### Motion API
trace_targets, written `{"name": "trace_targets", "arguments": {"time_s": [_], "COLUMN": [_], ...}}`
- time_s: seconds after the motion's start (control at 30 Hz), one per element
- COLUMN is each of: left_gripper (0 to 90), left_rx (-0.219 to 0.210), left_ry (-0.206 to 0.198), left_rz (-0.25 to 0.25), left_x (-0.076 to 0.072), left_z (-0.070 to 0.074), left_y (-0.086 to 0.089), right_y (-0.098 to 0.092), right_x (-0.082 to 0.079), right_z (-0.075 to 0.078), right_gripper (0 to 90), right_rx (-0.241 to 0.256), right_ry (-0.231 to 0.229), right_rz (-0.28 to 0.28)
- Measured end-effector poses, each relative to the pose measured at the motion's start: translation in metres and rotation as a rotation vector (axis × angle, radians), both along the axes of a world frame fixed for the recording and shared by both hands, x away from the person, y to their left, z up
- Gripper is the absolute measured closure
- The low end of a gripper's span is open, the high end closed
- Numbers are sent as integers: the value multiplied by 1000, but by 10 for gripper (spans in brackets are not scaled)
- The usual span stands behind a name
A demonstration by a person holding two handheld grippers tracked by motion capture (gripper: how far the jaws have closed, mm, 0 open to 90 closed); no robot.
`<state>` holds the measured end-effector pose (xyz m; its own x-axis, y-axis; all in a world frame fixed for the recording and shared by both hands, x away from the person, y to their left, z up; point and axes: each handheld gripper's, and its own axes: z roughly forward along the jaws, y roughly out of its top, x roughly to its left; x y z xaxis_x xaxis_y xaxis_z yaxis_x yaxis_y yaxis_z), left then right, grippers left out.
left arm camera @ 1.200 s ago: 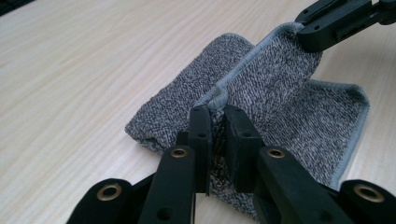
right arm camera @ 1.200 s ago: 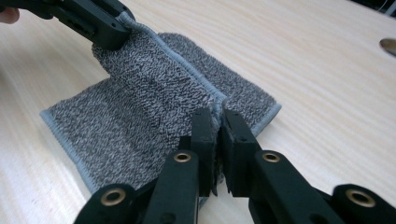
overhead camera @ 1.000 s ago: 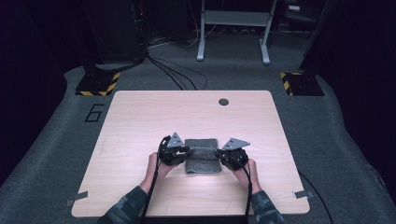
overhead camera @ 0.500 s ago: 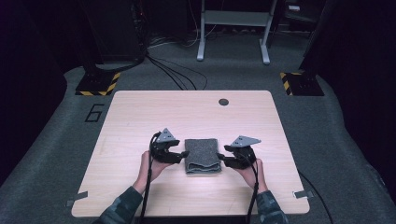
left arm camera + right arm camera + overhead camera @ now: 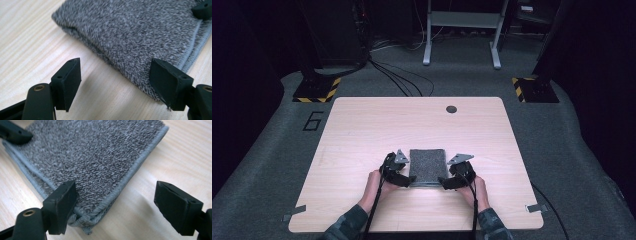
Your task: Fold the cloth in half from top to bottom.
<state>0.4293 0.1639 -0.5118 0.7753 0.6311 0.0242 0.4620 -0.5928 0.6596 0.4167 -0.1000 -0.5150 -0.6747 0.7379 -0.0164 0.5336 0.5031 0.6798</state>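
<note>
A folded grey towel (image 5: 428, 165) lies flat on the wooden table (image 5: 362, 130), near its front edge. My left gripper (image 5: 404, 181) is open at the towel's near left corner. In the left gripper view, the towel's folded edge (image 5: 130, 37) runs between the wide-apart jaws of that gripper (image 5: 116, 66), touching neither pad. My right gripper (image 5: 445, 183) is open at the near right corner. In the right gripper view, the stitched corner (image 5: 100, 170) sits by the left jaw of this gripper (image 5: 117, 188). Each gripper view also catches a jaw tip of the other gripper resting on the towel.
A small dark round hole (image 5: 451, 109) marks the table's far side. Bare wood surrounds the towel. On the floor behind are black cables (image 5: 397, 80), two yellow-and-black striped bases (image 5: 316, 90) and a white frame's legs (image 5: 427, 45).
Both hands have drawn back toward the person, from the towel's sides down to its near corners. The towel has stayed in place.
</note>
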Motion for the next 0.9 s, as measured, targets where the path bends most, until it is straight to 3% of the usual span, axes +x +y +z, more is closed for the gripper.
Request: {"name": "trace_targets", "arguments": {"time_s": [0.2, 0.27, 0.4, 0.5, 0.7, 0.9], "left_gripper": [227, 227, 215, 196, 165, 147], "left_rx": [0, -7, -30, -49, -36, -48], "left_ry": [1, -14, -4, -15, -11, -16], "left_rz": [-2, 12, 17, 22, 36, 51], "left_x": [4, 5, 11, 15, 21, 22], "left_z": [-2, -4, -6, -8, -8, -7], "left_y": [3, 5, 11, 14, 17, 19], "right_y": [3, 4, 5, 6, 10, 14], "right_x": [1, 4, 10, 18, 30, 33], "right_z": [-4, -4, -6, -8, -8, -6], "right_gripper": [157, 153, 134, 74, 40, 42], "right_rx": [-4, -1, 17, 20, 11, -2], "right_ry": [-11, -7, -2, 10, 21, 22], "right_rz": [-7, -4, -5, -11, -13, -8]}}
